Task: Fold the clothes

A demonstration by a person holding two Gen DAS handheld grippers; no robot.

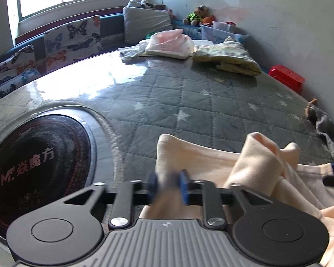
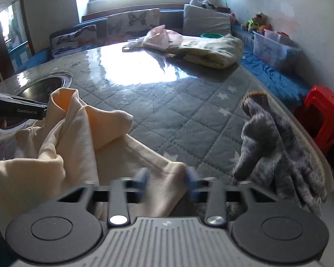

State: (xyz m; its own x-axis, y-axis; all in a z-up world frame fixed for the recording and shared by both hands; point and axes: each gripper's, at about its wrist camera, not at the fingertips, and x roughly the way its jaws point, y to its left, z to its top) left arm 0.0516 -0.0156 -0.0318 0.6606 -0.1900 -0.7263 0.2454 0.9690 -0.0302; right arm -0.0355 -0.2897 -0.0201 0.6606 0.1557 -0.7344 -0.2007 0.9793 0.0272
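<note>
A cream garment [image 1: 251, 162] lies bunched at the near edge of the round table [image 1: 189, 93], which has a grey star-quilted cover. My left gripper [image 1: 168, 183] is shut on one of its corners, the blue pads blurred. In the right wrist view the same cream garment [image 2: 82, 138] spreads from the left to the middle. My right gripper [image 2: 167, 181] straddles another corner, its blue pads blurred and apart with cloth between them. The left gripper [image 2: 44, 109] shows at the left edge, pinching a raised fold.
A grey knitted garment [image 2: 276, 146] lies at the table's right edge. A black induction hob [image 1: 33, 166] is set in the table's centre. A folded yellow blanket [image 1: 229, 57] and a pink bag [image 1: 167, 44] lie at the far side. A red stool [image 2: 322, 113] stands to the right.
</note>
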